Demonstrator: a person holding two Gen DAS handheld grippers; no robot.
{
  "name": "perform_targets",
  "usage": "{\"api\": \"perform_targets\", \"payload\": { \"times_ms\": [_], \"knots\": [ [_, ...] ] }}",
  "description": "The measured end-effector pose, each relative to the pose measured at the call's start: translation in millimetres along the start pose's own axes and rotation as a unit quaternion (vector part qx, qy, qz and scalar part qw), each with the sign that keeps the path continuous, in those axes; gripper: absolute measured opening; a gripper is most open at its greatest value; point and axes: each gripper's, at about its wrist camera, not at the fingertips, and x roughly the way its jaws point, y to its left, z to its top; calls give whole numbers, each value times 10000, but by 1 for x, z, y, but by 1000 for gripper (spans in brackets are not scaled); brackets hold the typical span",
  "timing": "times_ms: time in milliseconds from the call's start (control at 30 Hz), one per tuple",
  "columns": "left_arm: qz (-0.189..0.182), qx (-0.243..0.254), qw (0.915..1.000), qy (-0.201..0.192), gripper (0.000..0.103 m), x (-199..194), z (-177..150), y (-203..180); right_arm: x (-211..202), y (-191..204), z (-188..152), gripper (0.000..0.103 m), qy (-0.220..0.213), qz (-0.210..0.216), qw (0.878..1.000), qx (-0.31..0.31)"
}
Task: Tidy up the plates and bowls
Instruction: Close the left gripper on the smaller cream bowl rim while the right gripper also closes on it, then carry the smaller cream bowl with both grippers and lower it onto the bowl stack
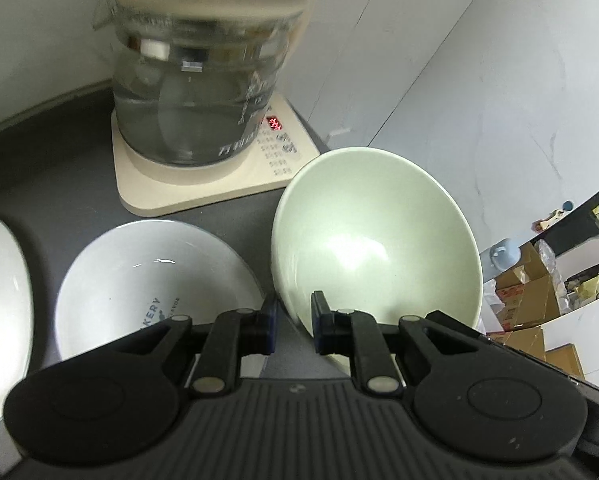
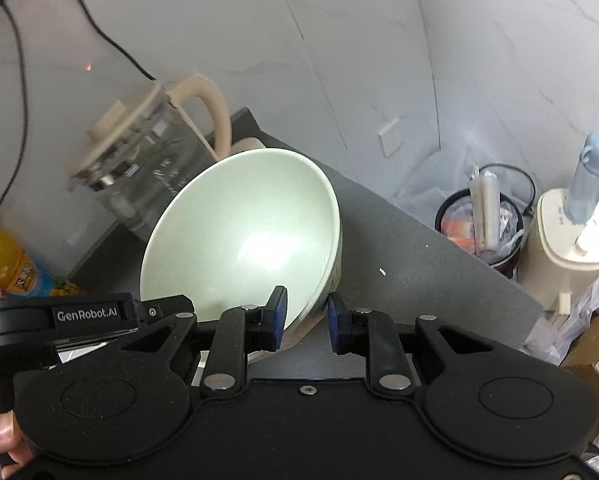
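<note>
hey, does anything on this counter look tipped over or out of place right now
Yes: the pale green bowl is tipped steeply on edge rather than sitting flat, with both tools at its rim, the left tool and the right tool. The white printed bowl beside it sits upright. No spills visible.

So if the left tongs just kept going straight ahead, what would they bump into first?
Probably the tilted pale green bowl, whose rim already sits between the left tongs. Behind it stands the glass kettle, though depth is unclear.

pale green bowl (image 1: 375, 240) | white bowl (image 1: 155, 280), dark lettering | dark grey counter (image 1: 59, 160)
</note>
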Motion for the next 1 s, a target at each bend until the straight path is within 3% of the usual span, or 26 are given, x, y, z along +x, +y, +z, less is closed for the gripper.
{"api": "perform_targets", "payload": {
  "times_ms": [533,1000],
  "knots": [
    [5,-62,9993,-382,16,-75,-43,-16,-84,7,-20,21,-530,355,9974,-351],
    [334,-557,9959,-622,16,-129,-102,2,-109,22,-55,21,-258,915,9913,-908]
  ]
}}
